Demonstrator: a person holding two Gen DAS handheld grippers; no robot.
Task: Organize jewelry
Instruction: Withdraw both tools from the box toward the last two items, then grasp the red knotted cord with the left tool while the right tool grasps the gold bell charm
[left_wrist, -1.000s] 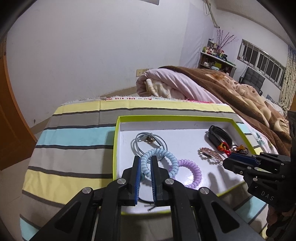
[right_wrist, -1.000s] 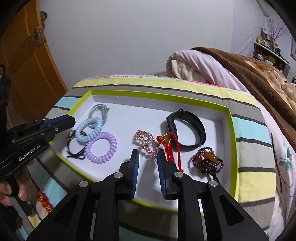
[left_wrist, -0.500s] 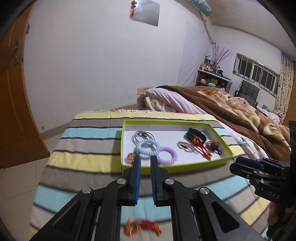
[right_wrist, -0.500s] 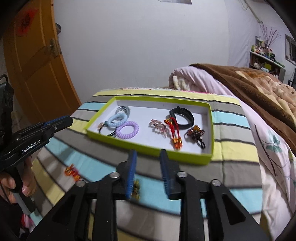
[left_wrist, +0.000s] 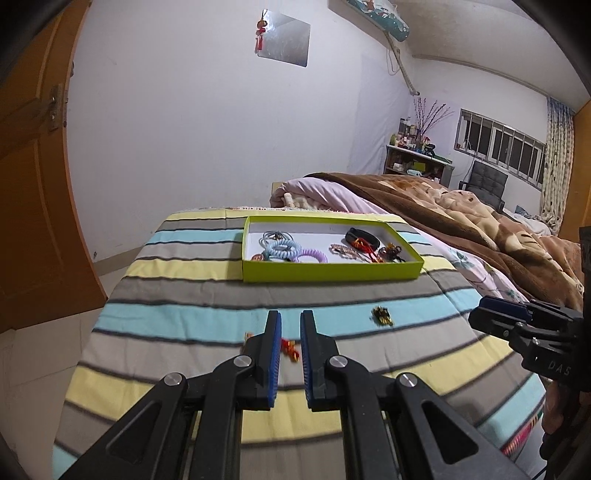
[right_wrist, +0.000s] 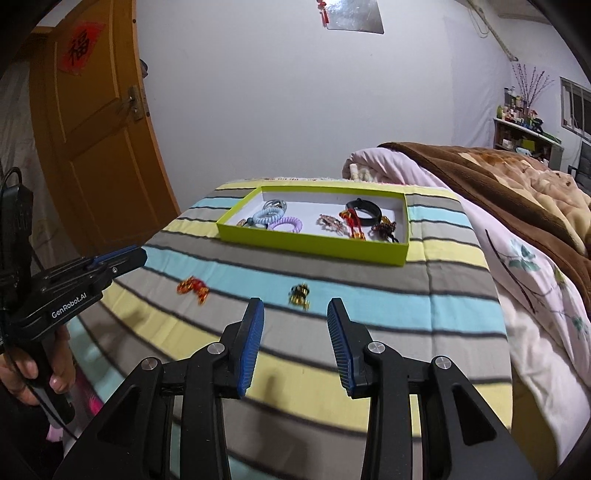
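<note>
A lime-green tray (left_wrist: 332, 271) (right_wrist: 314, 245) lies far ahead on the striped blanket. It holds a blue coil hair tie (left_wrist: 280, 249), a purple coil (left_wrist: 314, 255), a black band (right_wrist: 364, 212) and other pieces. Two loose pieces lie on the blanket short of the tray. One is a red and gold ornament (left_wrist: 290, 349) (right_wrist: 192, 287), the other a small gold and black piece (left_wrist: 381, 316) (right_wrist: 300, 293). My left gripper (left_wrist: 290, 319) hovers over the red ornament, jaws a narrow gap apart, holding nothing. My right gripper (right_wrist: 295, 306) stands wide open just short of the gold piece.
The striped blanket (left_wrist: 184, 306) covers the near end of a bed. A pink quilt (right_wrist: 517, 295) and a brown blanket (right_wrist: 517, 192) lie heaped to the right. An orange door (right_wrist: 92, 147) stands at the left beyond the bed's edge. A hand (right_wrist: 22, 373) holds the left gripper's handle.
Both grippers have drawn back from the tray toward the near end of the bed. The right jaws have spread wide. The two loose pieces on the blanket have come into view.
</note>
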